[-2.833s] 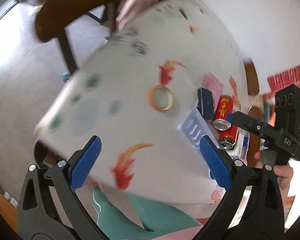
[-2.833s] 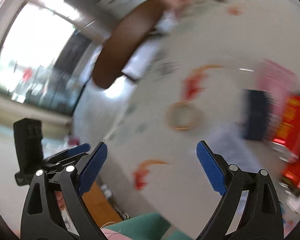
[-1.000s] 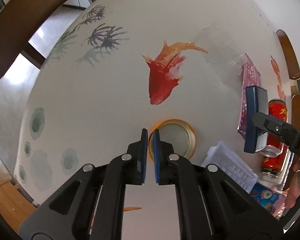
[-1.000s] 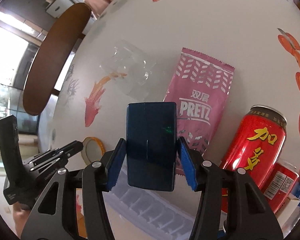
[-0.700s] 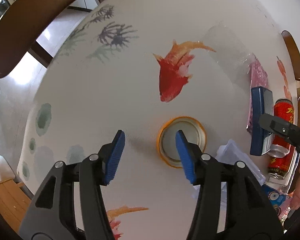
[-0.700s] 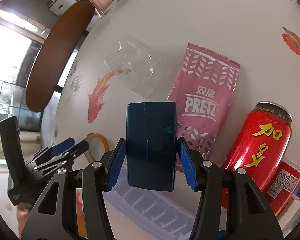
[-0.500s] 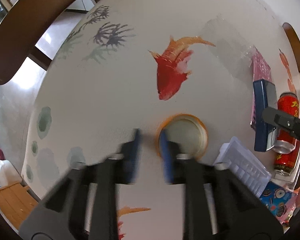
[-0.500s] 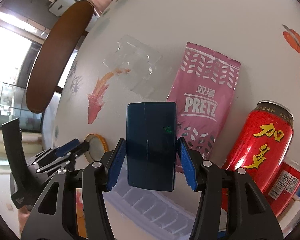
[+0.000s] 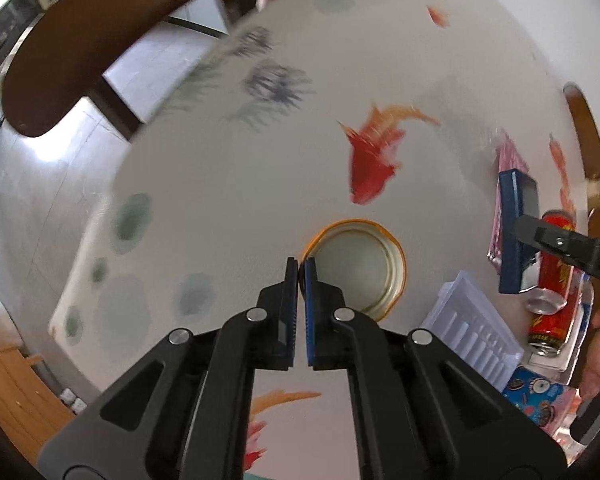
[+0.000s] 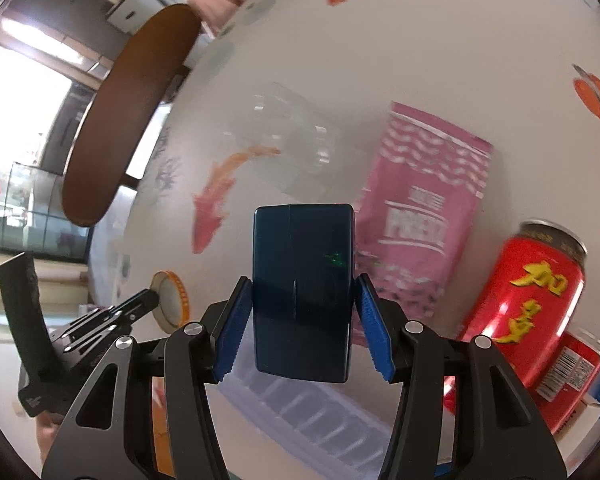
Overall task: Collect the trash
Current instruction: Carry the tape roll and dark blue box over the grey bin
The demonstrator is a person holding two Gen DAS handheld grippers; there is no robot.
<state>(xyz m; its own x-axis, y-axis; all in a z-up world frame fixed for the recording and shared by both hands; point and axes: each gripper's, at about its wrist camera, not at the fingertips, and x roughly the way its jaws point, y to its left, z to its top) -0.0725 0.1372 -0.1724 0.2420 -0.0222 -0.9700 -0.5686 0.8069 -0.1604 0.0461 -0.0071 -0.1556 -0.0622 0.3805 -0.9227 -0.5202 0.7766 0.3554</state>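
Left claw (image 9: pixel 299 270) pinches the tape ring's (image 9: pixel 396 256) rim, table edge (image 9: pixel 100 216) well apart.

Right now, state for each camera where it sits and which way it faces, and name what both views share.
Left wrist: on the left gripper, looking steeply down at the table; its shut fingers pinch the tape roll rim.
Right wrist: on the right gripper, facing down over the table; its fingers clamp a dark blue box; a hand shows bottom left.
Shared: tape roll, box, pink Pretz bag, red cans, each other's gripper.
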